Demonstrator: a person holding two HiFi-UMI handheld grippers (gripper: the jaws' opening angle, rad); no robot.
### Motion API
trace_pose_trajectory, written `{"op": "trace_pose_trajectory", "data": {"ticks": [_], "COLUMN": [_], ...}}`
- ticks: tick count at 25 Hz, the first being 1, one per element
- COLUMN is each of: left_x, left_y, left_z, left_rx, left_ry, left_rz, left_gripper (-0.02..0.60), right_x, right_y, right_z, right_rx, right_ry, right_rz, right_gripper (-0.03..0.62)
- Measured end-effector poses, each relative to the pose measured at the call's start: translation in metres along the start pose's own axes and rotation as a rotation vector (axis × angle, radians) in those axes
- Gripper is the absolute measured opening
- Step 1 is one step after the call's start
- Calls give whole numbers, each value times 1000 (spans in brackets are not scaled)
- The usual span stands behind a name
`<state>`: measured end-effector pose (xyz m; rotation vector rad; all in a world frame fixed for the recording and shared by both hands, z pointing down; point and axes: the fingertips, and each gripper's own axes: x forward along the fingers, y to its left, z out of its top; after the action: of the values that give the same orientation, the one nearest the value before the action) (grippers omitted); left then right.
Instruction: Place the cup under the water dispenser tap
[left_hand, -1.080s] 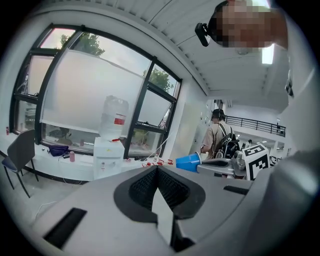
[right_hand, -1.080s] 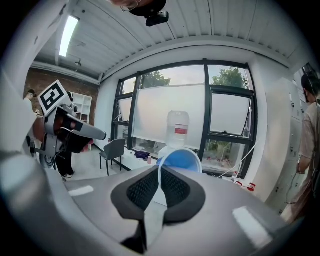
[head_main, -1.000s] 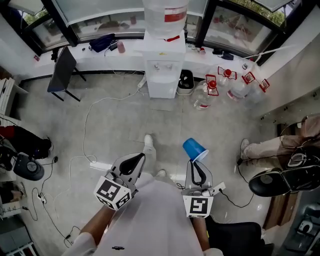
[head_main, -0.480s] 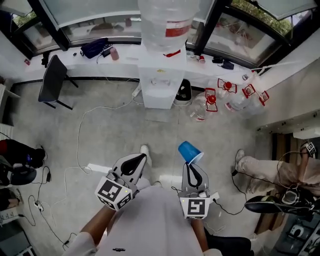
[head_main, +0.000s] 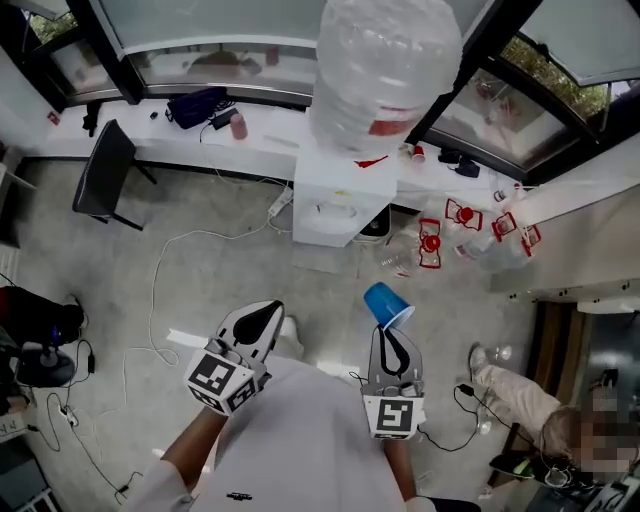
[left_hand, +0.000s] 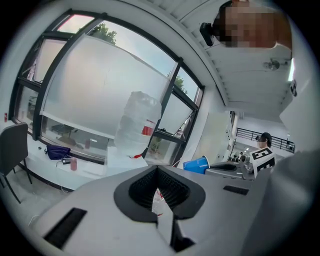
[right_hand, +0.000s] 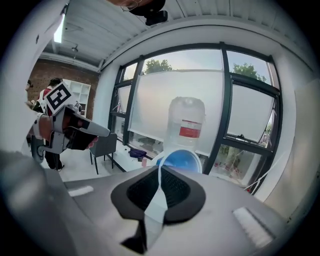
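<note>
The right gripper (head_main: 392, 335) pinches the rim of the blue cup (head_main: 386, 302), which tilts just beyond its tips, well apart from the water dispenser (head_main: 338, 205).

Both are held out ahead, side by side, tipped slightly down. The left tool (head_main: 262, 318) is closed on nothing; the right tool (head_main: 392, 330) pinches the rim of the cup (head_main: 386, 301).

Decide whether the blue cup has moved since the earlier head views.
Yes. The cup has come nearer the dispenser; the gap between them has shrunk.
</note>
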<state>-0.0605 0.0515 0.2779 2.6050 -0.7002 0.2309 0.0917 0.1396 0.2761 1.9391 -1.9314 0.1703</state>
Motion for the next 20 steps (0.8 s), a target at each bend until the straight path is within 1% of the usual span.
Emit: {"op": "trace_pose_trajectory", "data": {"ticks": [4, 8, 13, 16, 20], "left_x": [17, 28, 37, 39, 42], "left_y": [9, 11, 12, 12, 8], "left_z": [7, 11, 14, 14, 12], "left_rx": [-7, -27, -32, -36, -43], "left_ry": [-7, -13, -18, -18, -10], "left_rz": [-18, -21, 7, 42, 82], "left_gripper": [2, 2, 2, 2, 2], "right_x": [18, 31, 51, 58, 64], "right_y": [-5, -8, -18, -23, -30], "right_z": [2, 5, 7, 3, 1], "right_rx": [-20, -25, -25, -39, -41], "right_ry": [28, 39, 24, 28, -4], "right_rz": [-5, 11, 53, 85, 122], "right_gripper": [23, 23, 23, 23, 23]}}
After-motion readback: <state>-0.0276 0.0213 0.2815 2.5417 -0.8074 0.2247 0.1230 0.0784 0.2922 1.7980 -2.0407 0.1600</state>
